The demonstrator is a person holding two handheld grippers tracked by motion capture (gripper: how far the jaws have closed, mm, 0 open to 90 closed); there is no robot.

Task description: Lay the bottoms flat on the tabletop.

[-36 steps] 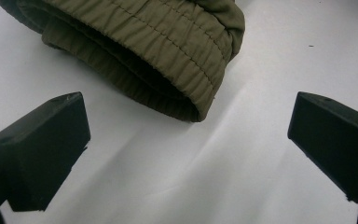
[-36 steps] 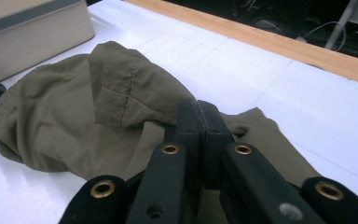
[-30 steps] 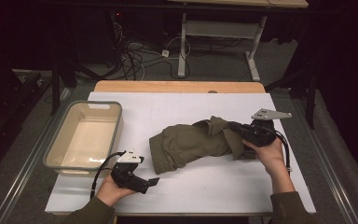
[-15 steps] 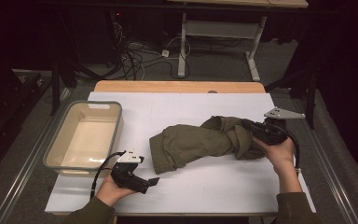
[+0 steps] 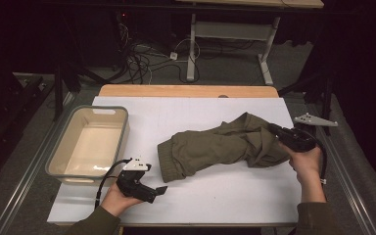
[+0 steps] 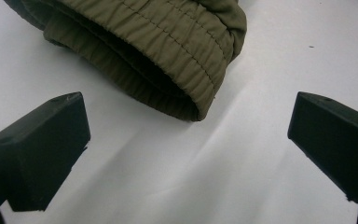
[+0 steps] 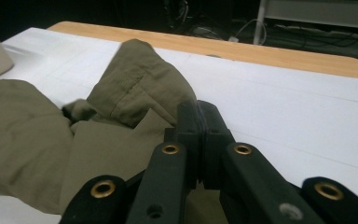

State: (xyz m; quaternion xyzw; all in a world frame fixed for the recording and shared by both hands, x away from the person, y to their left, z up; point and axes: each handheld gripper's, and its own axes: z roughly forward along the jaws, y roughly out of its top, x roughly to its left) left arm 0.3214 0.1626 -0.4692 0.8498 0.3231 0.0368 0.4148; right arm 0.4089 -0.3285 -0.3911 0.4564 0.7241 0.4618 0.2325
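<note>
My right tongs (image 7: 199, 140) pinch the garment's (image 5: 215, 147) edge; my left tongs (image 6: 186, 154) gape wide just beside its unlabelled elastic cuff (image 6: 186, 60).

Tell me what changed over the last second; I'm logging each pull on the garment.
The right gripper, jaws shut on the crumpled olive-green fabric garment, moved toward the table's right edge, dragging that end along and stretching the garment out. The left gripper, jaws open, stayed near the elastic hem. The beige plastic tub and the white table are unchanged.
</note>
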